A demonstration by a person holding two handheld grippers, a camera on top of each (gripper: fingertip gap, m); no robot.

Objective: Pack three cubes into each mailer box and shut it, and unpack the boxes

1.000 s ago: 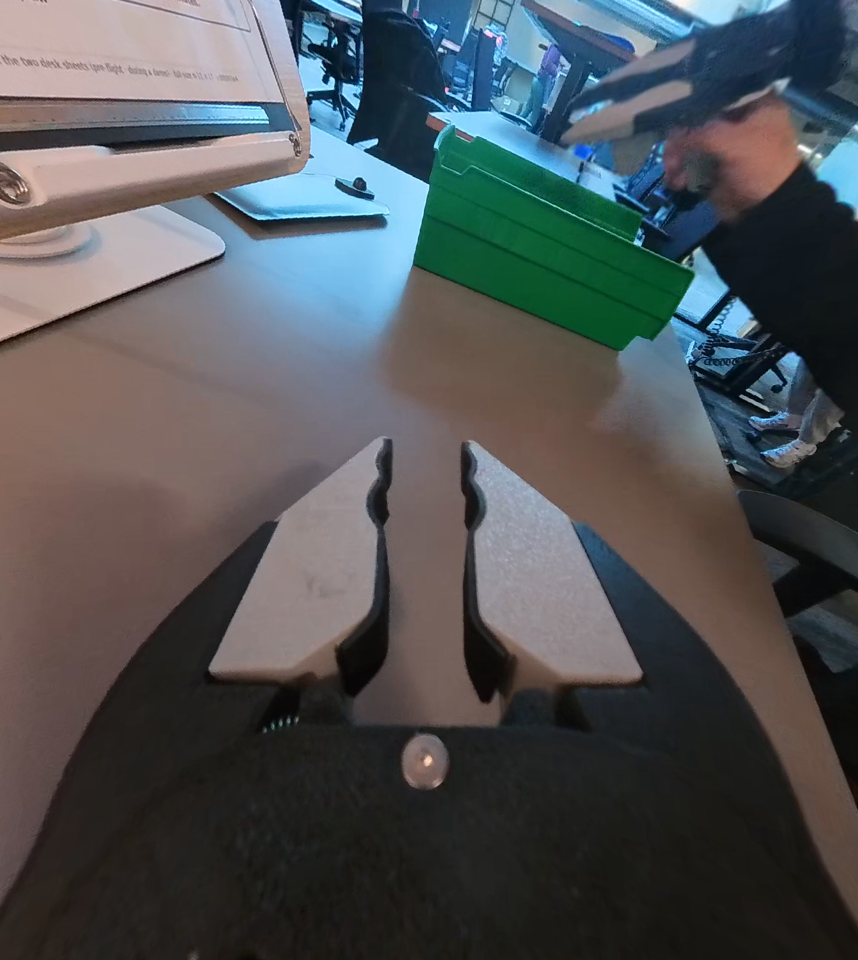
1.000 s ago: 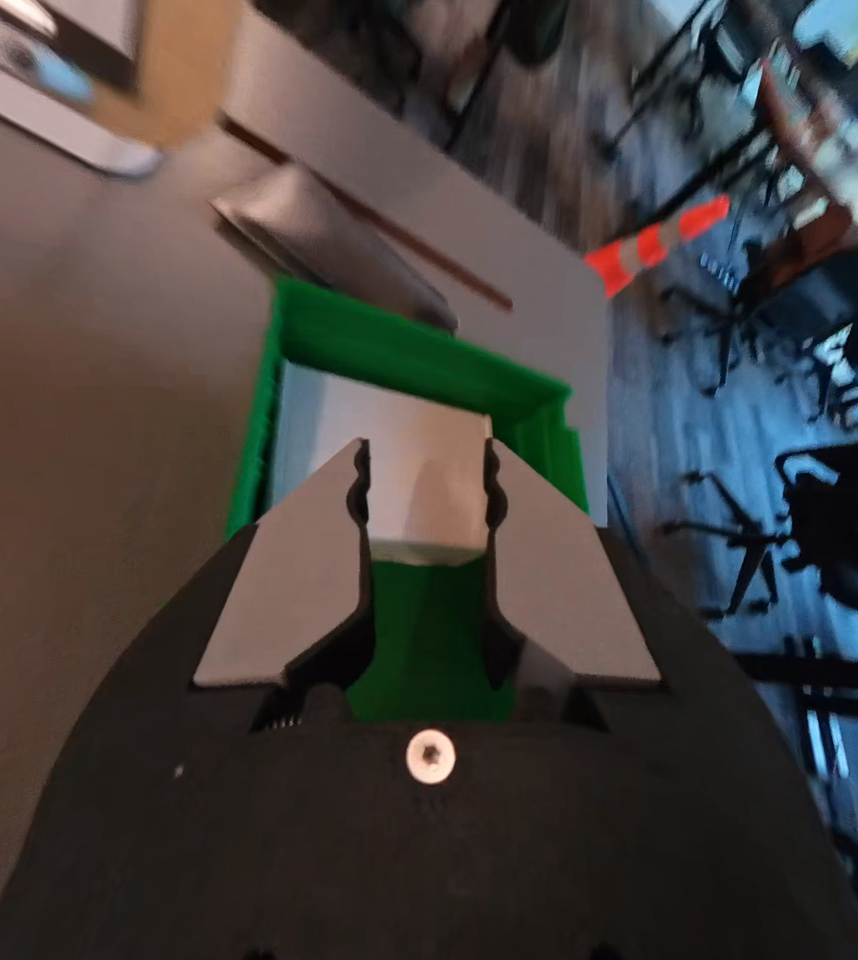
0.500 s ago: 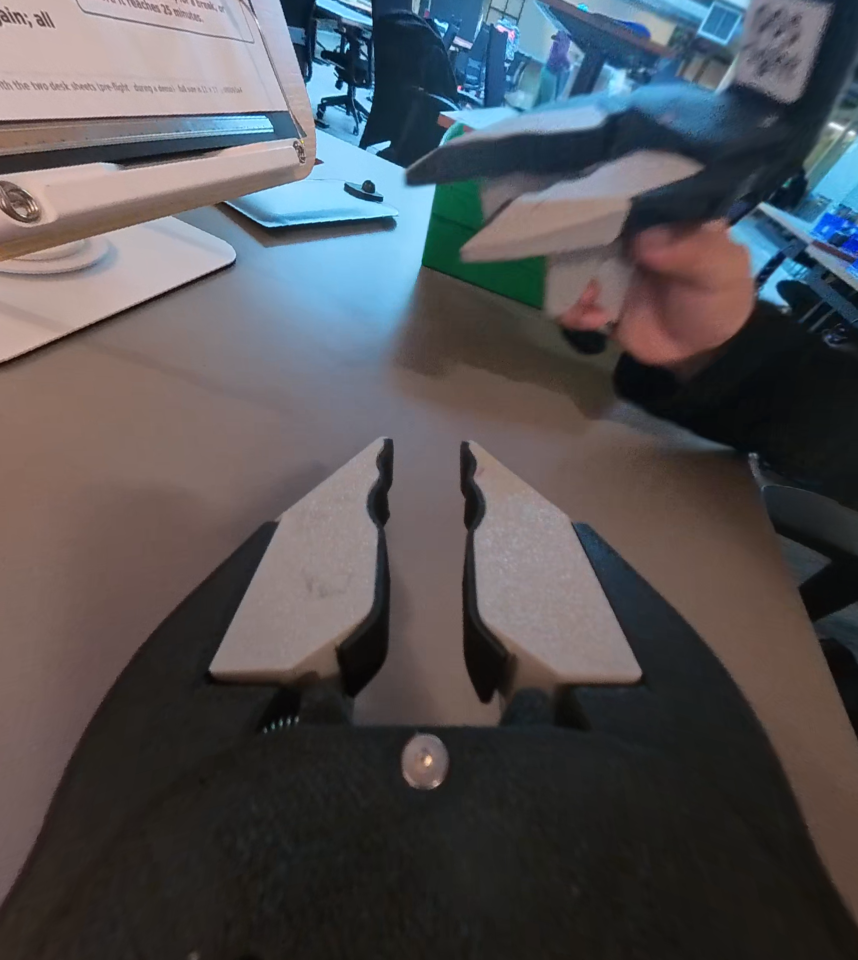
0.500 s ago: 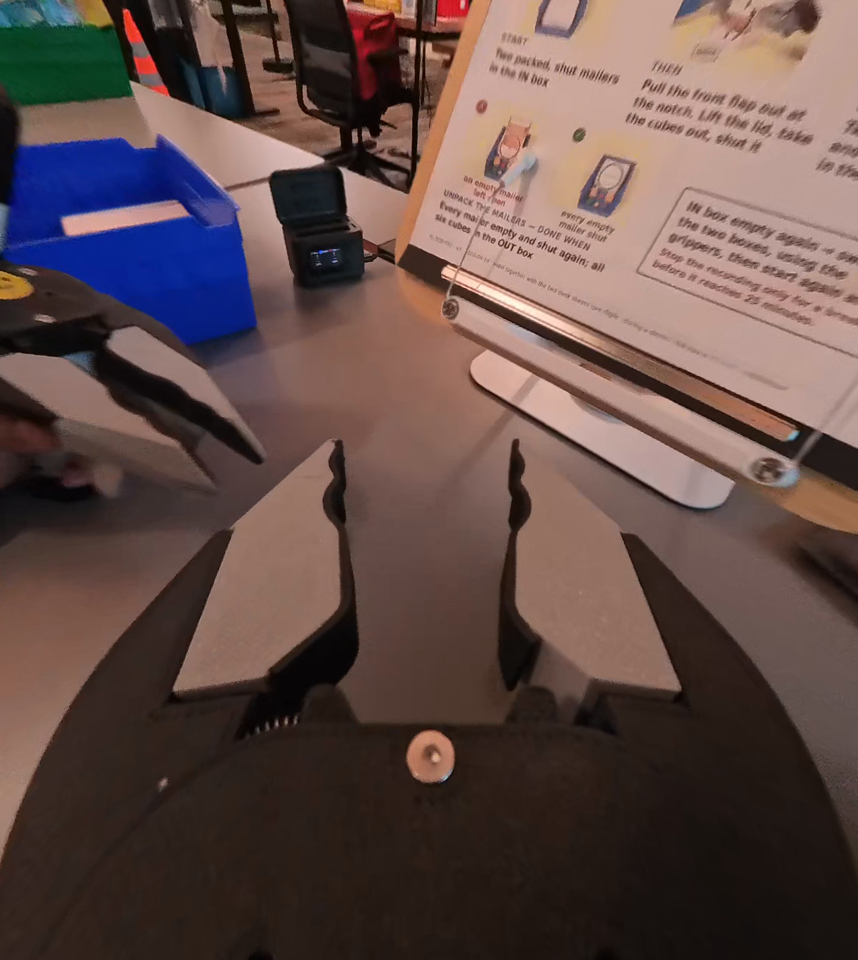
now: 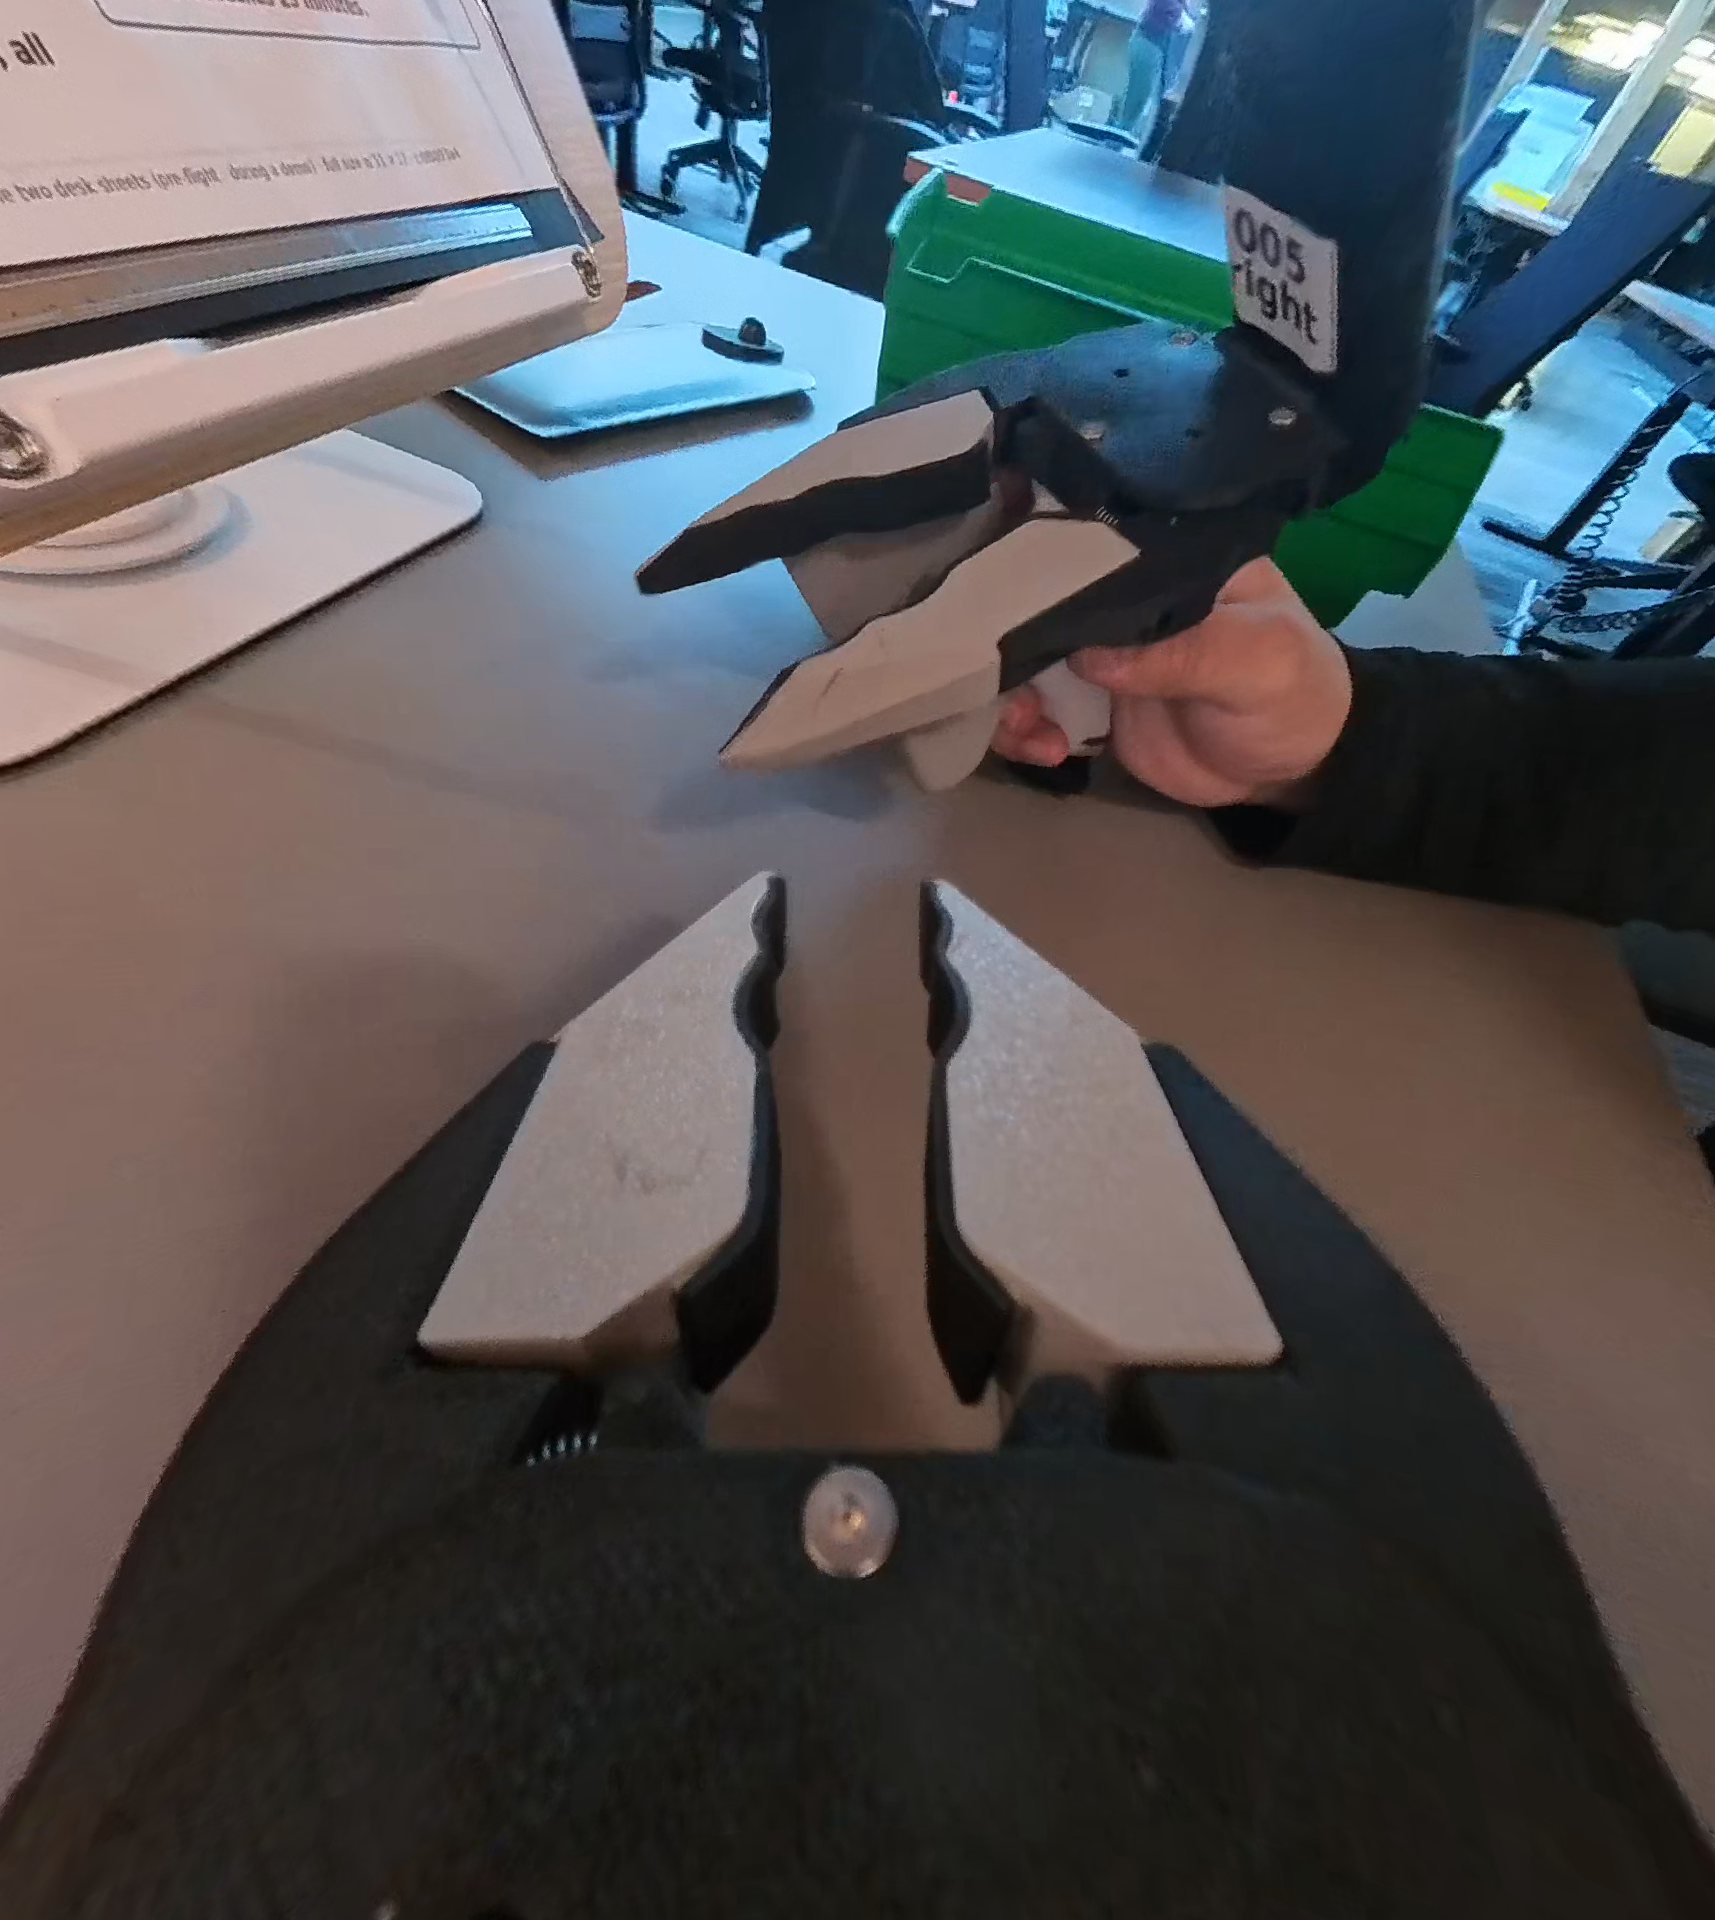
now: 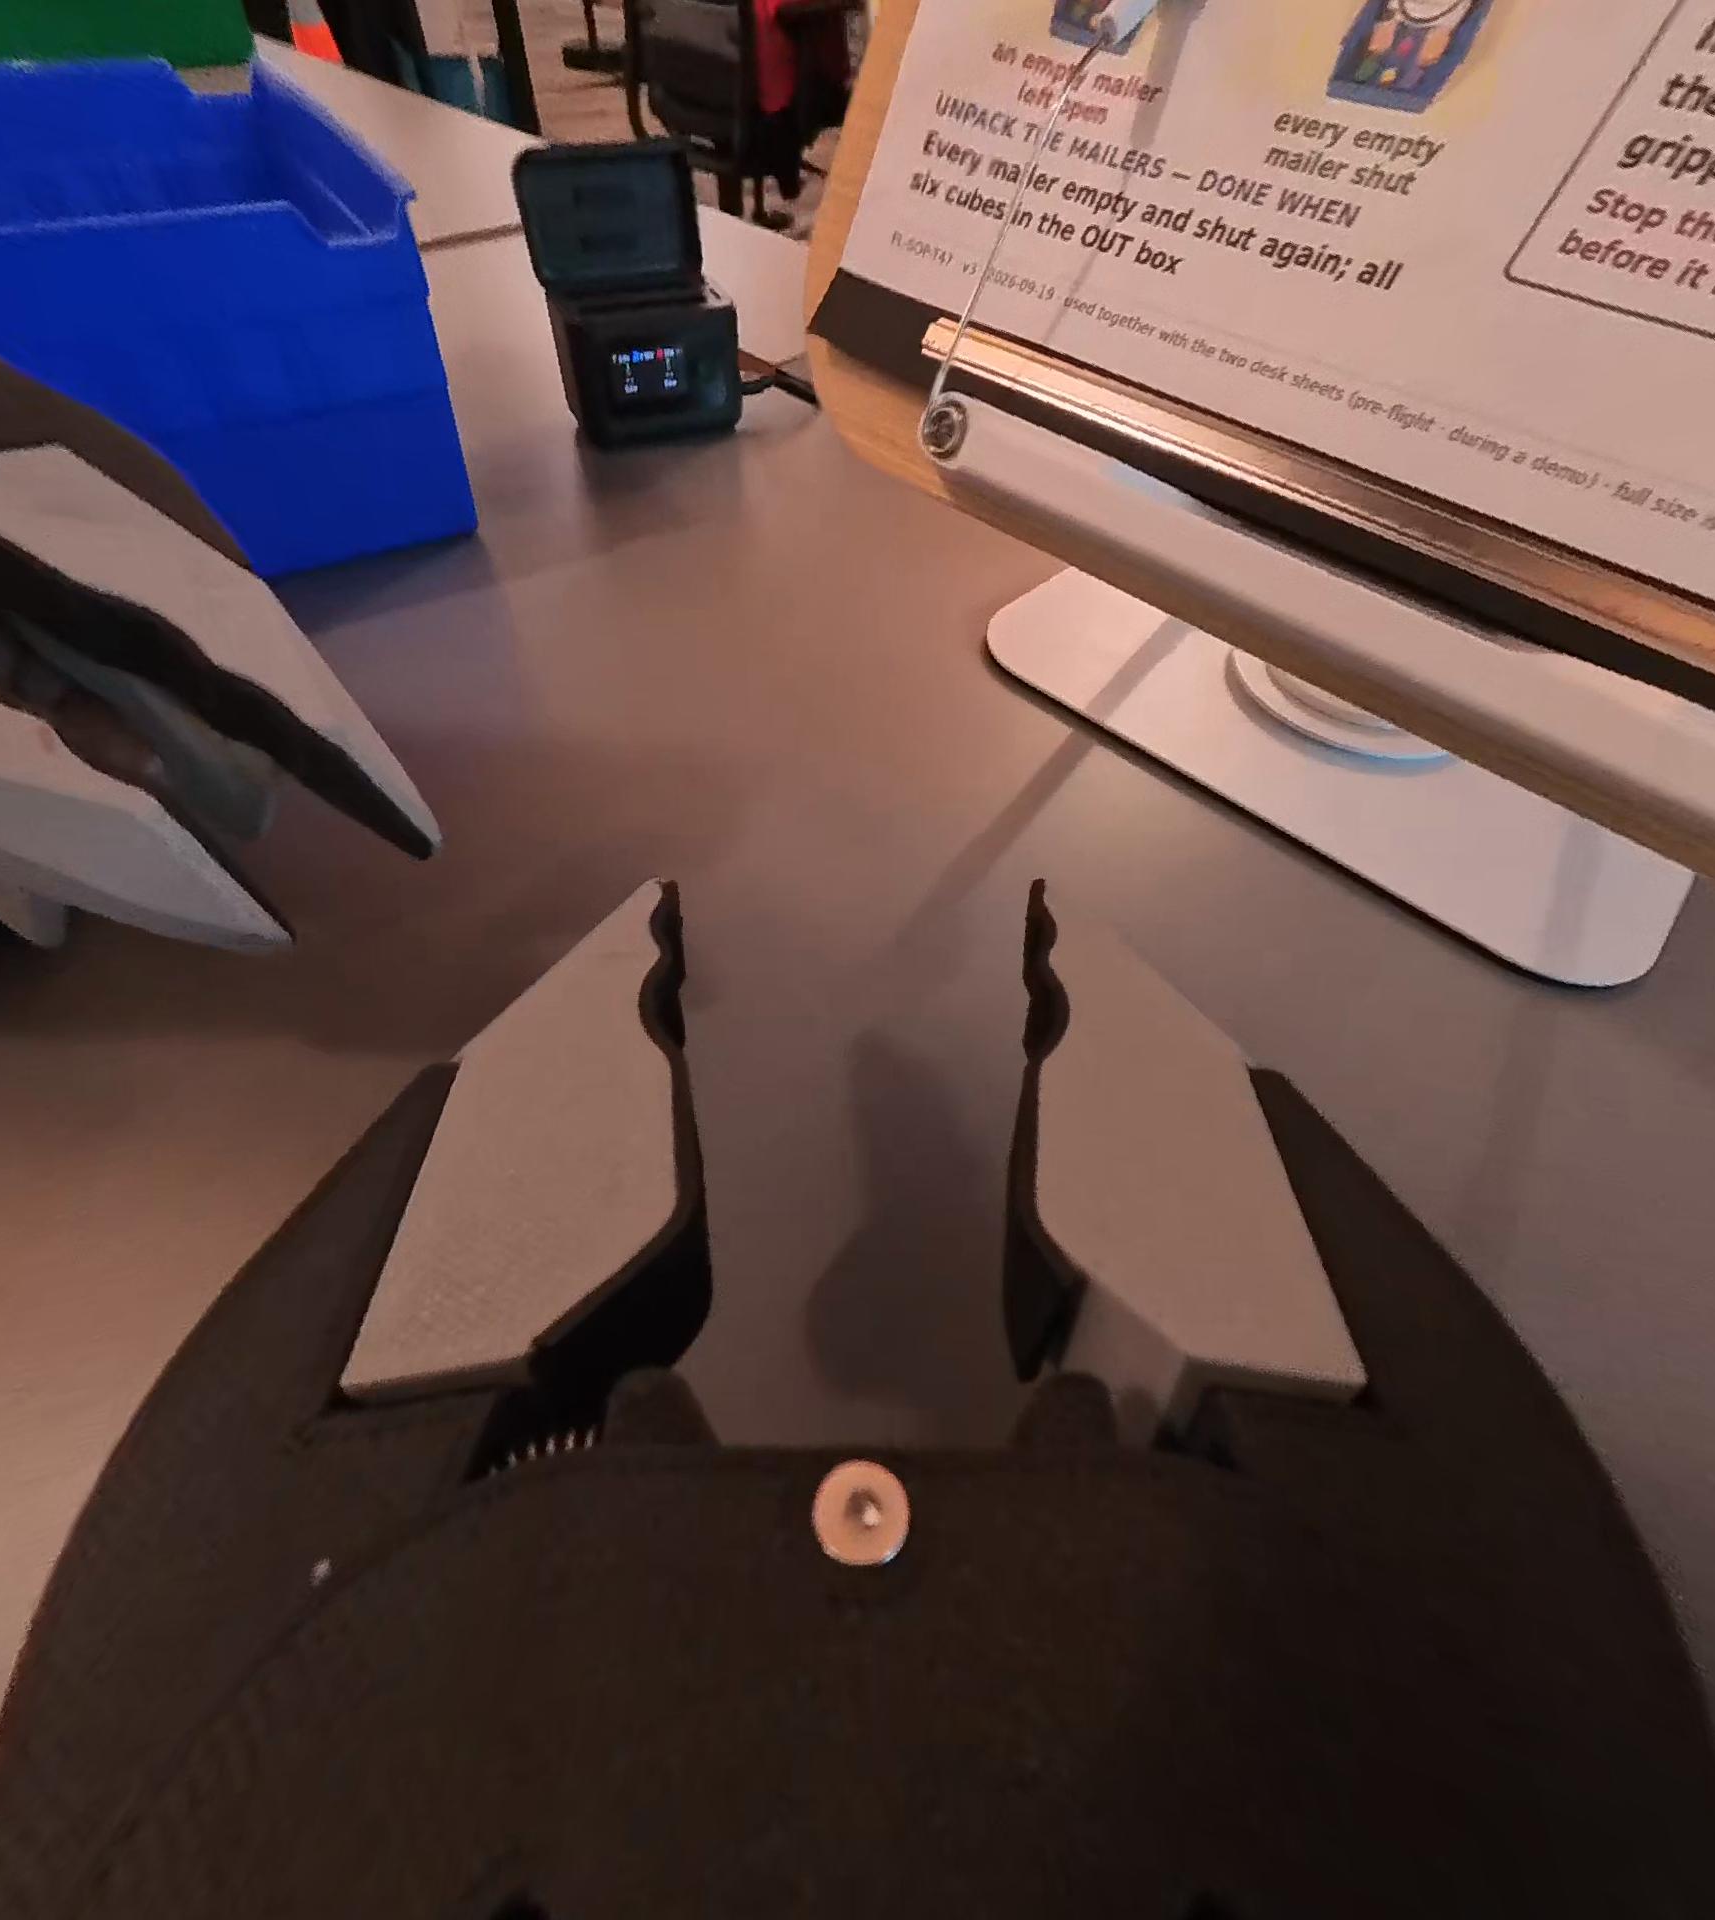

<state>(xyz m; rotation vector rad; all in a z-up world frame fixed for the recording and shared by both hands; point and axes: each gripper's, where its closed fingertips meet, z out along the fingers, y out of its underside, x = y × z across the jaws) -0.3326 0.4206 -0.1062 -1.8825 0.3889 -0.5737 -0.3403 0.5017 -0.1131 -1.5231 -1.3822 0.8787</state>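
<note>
Left gripper [image 5: 851, 904]: jaws slightly apart, empty. Right gripper [image 6: 851, 902]: jaws apart, empty, before the sign stand [image 6: 1331, 790]. Green bin [image 5: 1061, 301] right of stand; blue bin [image 6: 157, 301] left. Mailer boxes and cubes: not visible. Judged light, stiff; grip cubes on opposite faces.

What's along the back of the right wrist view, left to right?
Blue bin → small black device with a lit screen → instruction sheet on its stand. The left gripper sits lower at the left edge, below the bin.
</note>
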